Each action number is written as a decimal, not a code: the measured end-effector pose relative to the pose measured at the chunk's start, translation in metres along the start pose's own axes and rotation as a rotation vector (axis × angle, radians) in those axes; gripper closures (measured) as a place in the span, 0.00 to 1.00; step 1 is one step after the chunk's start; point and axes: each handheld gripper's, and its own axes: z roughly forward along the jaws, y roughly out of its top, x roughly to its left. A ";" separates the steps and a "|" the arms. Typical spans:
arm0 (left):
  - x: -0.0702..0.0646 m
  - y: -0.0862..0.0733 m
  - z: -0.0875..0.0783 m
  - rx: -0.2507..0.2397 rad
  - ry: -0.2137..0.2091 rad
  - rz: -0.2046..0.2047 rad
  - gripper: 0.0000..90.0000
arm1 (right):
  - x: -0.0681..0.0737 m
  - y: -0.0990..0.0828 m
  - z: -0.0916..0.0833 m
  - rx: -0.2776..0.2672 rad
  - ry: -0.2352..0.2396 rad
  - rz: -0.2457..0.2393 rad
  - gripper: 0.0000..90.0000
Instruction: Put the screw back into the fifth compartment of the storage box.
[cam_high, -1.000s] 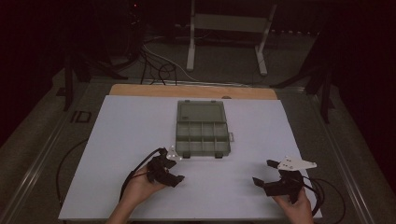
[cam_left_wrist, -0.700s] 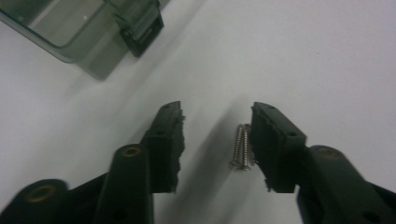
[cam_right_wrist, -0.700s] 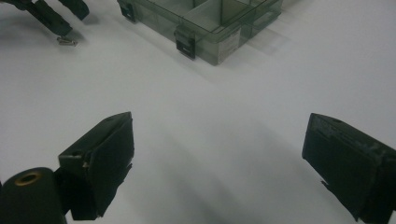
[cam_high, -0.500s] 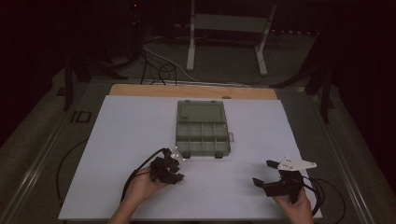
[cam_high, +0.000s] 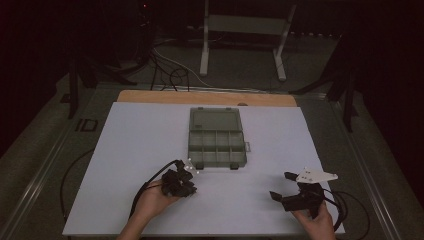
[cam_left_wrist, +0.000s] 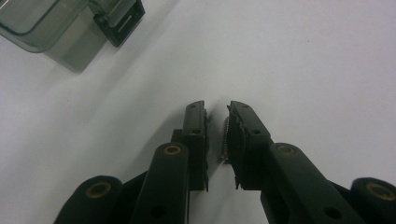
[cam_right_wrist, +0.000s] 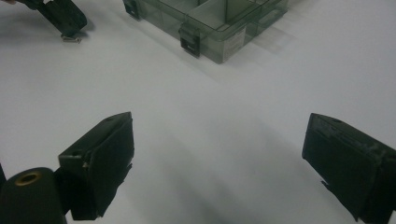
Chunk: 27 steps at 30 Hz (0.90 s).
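Organizer box (cam_high: 216, 138) sits open in the middle of the white desk (cam_high: 125, 150), long axis running away from the person, lid at the far end and latches on the near edge (compartments look empty as far as I can tell). Left gripper (cam_high: 186, 180) is just short of the box's near left corner; its jaws have just been closing and stand at a narrow gap with nothing between them. Right gripper (cam_high: 284, 189) rests well off to the right, jaws wide.
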 end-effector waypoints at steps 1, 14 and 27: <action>0.000 0.000 0.000 0.002 0.002 0.001 0.86 | 0.000 0.000 0.000 0.000 0.002 0.002 0.10; -0.001 0.000 0.003 0.014 0.017 0.015 0.96 | 0.000 0.000 0.001 0.002 0.004 -0.008 0.10; 0.000 0.003 -0.001 0.009 0.014 0.017 0.97 | 0.001 0.000 0.003 0.011 0.012 -0.005 0.10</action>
